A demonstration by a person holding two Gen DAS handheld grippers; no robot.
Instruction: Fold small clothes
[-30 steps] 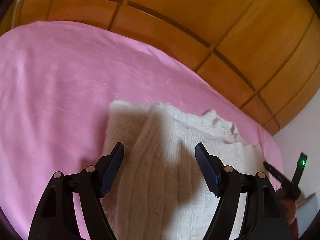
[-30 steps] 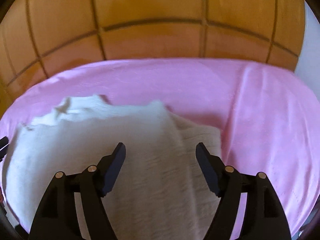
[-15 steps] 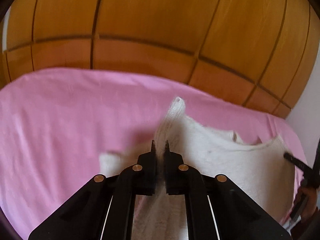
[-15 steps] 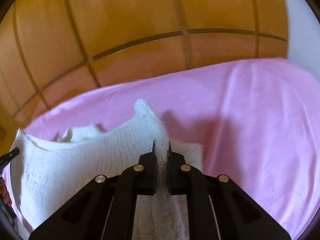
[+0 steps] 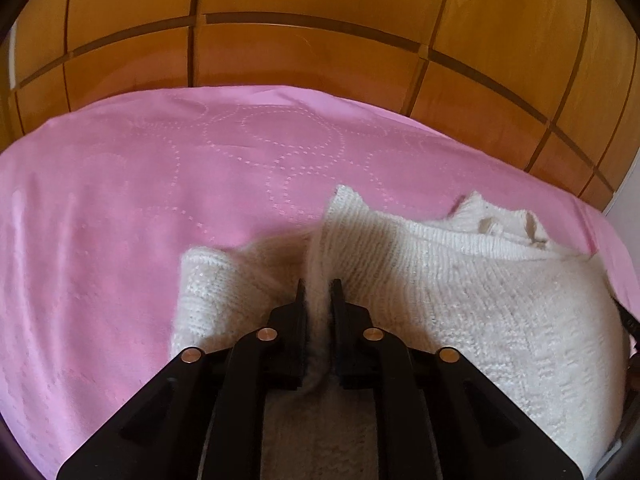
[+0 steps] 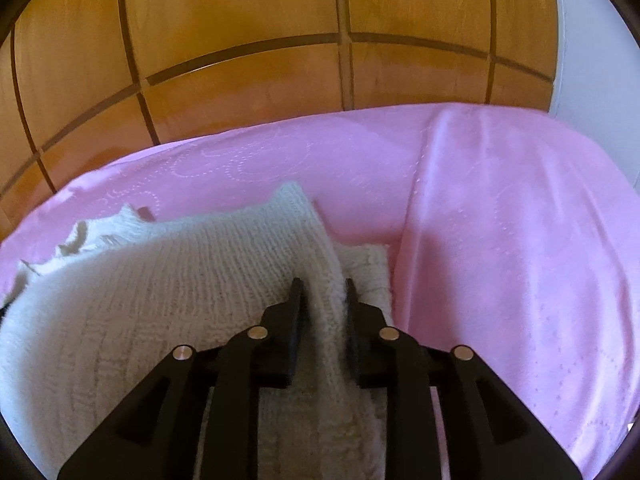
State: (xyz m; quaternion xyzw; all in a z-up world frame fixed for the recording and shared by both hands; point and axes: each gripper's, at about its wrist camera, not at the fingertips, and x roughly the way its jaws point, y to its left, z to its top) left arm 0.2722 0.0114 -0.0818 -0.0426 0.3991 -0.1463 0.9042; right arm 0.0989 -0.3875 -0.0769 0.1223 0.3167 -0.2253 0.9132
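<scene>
A cream knitted sweater (image 5: 460, 280) lies on a pink bedsheet (image 5: 140, 220). My left gripper (image 5: 318, 292) is shut on the sweater's left hem edge, which stands up in a ridge between the jaws. My right gripper (image 6: 322, 288) is shut on the right hem edge of the same sweater (image 6: 160, 280). The lifted hem stretches between the two grippers over the lower layer. The collar (image 5: 504, 226) lies at the far end, also in the right wrist view (image 6: 92, 236).
A wooden panelled headboard (image 5: 320, 40) rises right behind the bed, also in the right wrist view (image 6: 280, 60). A white wall (image 6: 592, 60) stands at the right. The pink sheet (image 6: 520, 240) has a raised crease to the right of the sweater.
Both grippers, open over the sweater a second ago, closed on its hem and lifted it. Since half a second ago they have carried the hem lower and farther toward the collar.
</scene>
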